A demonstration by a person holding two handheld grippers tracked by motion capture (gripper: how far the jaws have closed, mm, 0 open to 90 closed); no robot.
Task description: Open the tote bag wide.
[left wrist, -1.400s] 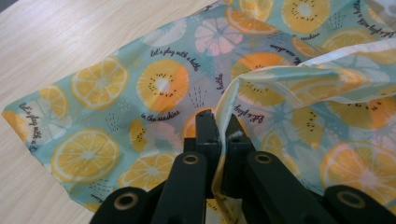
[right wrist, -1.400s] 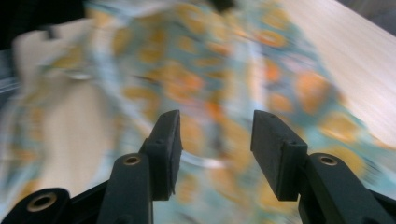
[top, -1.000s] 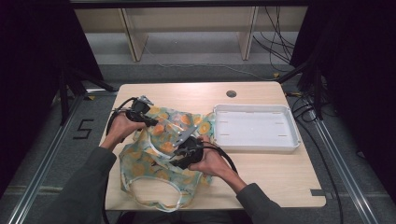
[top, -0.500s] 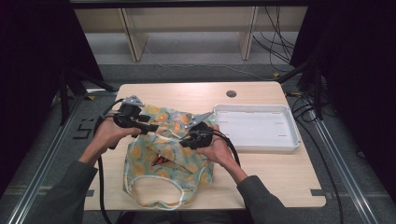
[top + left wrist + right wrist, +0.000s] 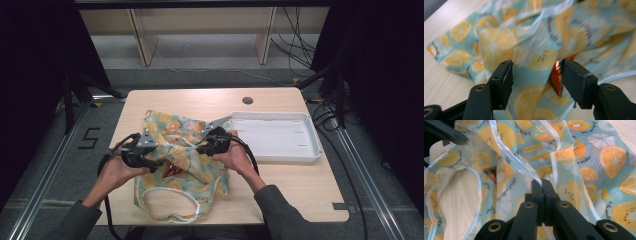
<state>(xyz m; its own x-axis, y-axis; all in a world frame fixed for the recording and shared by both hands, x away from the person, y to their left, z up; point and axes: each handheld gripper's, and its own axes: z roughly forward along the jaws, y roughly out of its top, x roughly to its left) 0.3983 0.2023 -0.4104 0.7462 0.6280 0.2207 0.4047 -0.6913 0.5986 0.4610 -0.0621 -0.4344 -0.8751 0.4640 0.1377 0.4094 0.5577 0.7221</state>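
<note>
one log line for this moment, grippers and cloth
left gripper: open, at fruit-print cloth | right gripper: shut on cloth's white edging | white tray: right of cloth

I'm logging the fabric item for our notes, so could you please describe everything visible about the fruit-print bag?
The fruit-print bag looks like thin, crinkled cloth: pale teal with orange and lemon slices, white-piped edges and a looping white handle near the table's front edge. It lies rumpled on the wooden table, left of the white tray. The right gripper pinches its piping; the left gripper stands open around a fold. Something red-orange shows inside.
</note>
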